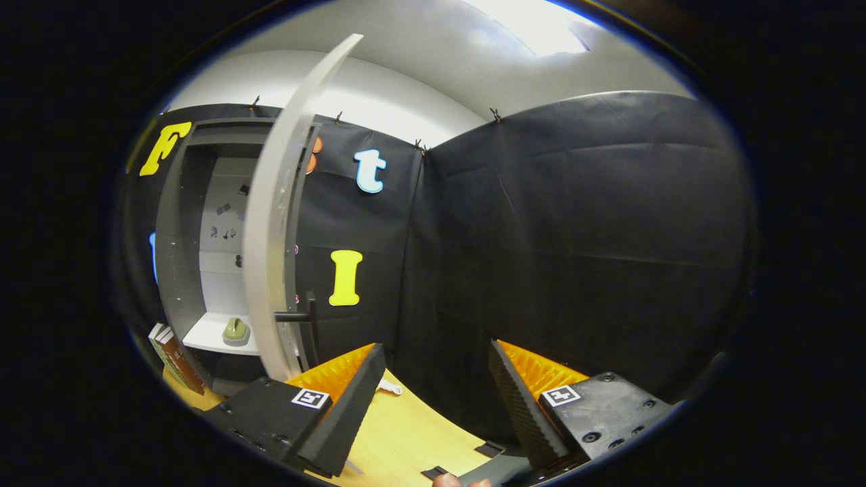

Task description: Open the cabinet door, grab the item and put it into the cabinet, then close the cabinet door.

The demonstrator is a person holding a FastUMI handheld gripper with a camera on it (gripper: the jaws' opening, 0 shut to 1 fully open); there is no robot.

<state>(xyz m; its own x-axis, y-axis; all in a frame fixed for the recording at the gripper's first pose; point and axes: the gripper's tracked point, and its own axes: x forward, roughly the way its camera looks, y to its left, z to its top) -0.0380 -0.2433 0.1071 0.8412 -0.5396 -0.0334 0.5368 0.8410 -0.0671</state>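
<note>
The dark cabinet point(177, 223) stands to the left of my fingers, against the booth wall. Its pale door point(270, 230) is swung open, edge-on toward me, with a dark handle point(298, 315) low on it. A small greenish item point(236, 330) sits on the cabinet's white lower shelf point(203, 335). My gripper point(436, 362) is open with nothing between its fingers, to the right of the door and a little short of it. The fingers hover over the wooden tabletop point(406, 433).
Several books point(177, 362) lean beside the cabinet's lower left corner. A small white object point(391, 387) lies on the table just ahead of the left finger. Black booth cloth closes off the space ahead and to the right. A fingertip point(446, 480) of a person shows below.
</note>
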